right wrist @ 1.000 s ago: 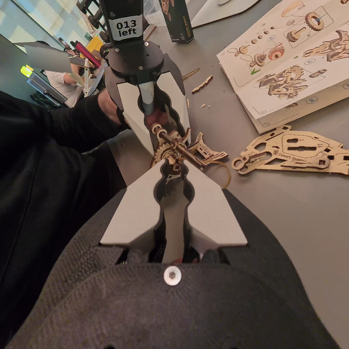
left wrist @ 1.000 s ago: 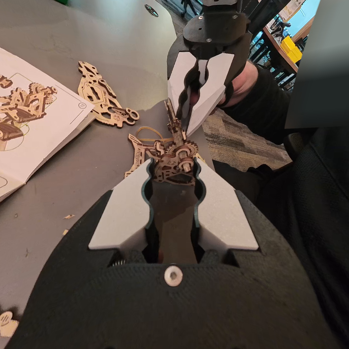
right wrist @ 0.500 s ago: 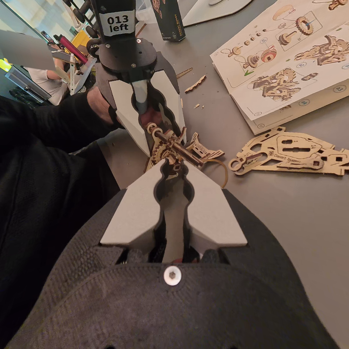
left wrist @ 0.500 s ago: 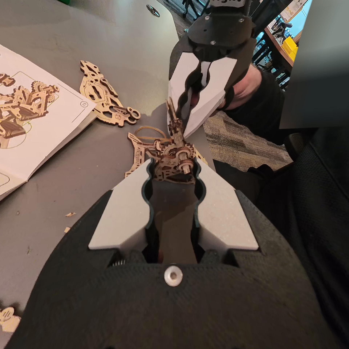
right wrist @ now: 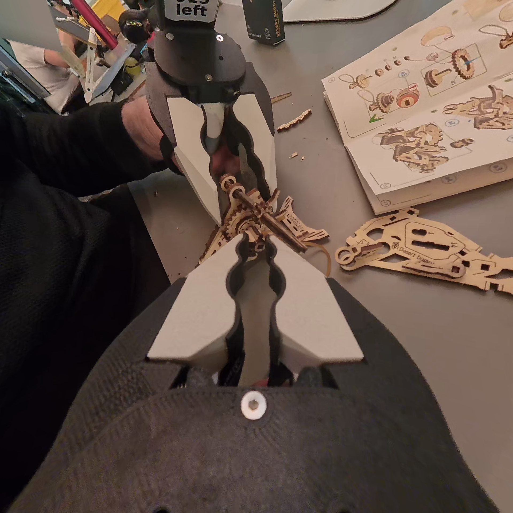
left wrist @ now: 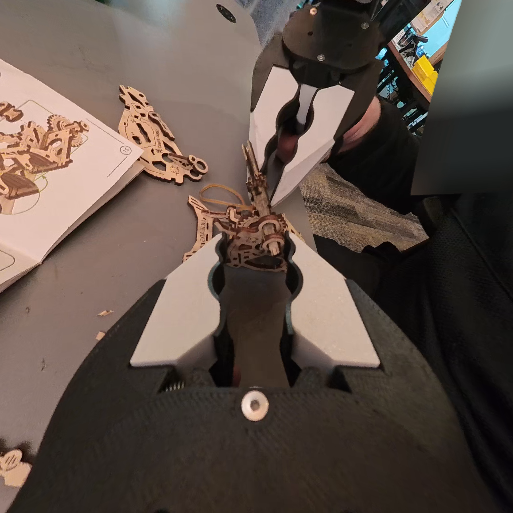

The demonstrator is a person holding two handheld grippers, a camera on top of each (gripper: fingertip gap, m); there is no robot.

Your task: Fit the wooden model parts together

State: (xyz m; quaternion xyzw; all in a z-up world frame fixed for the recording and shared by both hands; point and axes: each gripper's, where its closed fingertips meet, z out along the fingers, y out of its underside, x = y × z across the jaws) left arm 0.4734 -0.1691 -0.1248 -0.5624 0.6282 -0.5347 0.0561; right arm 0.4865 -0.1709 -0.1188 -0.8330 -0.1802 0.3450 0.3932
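Observation:
A wooden gear assembly [left wrist: 255, 244] with a dark axle [left wrist: 259, 191] is held at the near edge of the grey table [left wrist: 116, 249]. My left gripper [left wrist: 255, 241] is shut on the assembly's gear end. My right gripper [right wrist: 256, 243] faces it and is shut on the assembly from the other side, next to the axle [right wrist: 266, 219]. In the left wrist view, the right gripper [left wrist: 268, 191] has its tips nearly together by the axle. In the right wrist view, the left gripper [right wrist: 245, 211] straddles the gears. A flat wooden frame part [right wrist: 299, 224] lies underneath the assembly.
An open instruction booklet [left wrist: 55, 166] [right wrist: 416, 111] lies beyond the assembly. Beside it are a flat wooden side panel [left wrist: 155, 144] [right wrist: 416, 249] and a rubber band [left wrist: 219, 194]. A dark box [right wrist: 263, 22] stands at the back. Wood scraps [right wrist: 294, 119] lie about. A person's dark sleeves flank the grippers. Only a small space, under 4 cm, lies between the two pairs of fingers.
Both grippers keep their hold on the assembly. The views have shifted only slightly, and the parts on the table have not moved.

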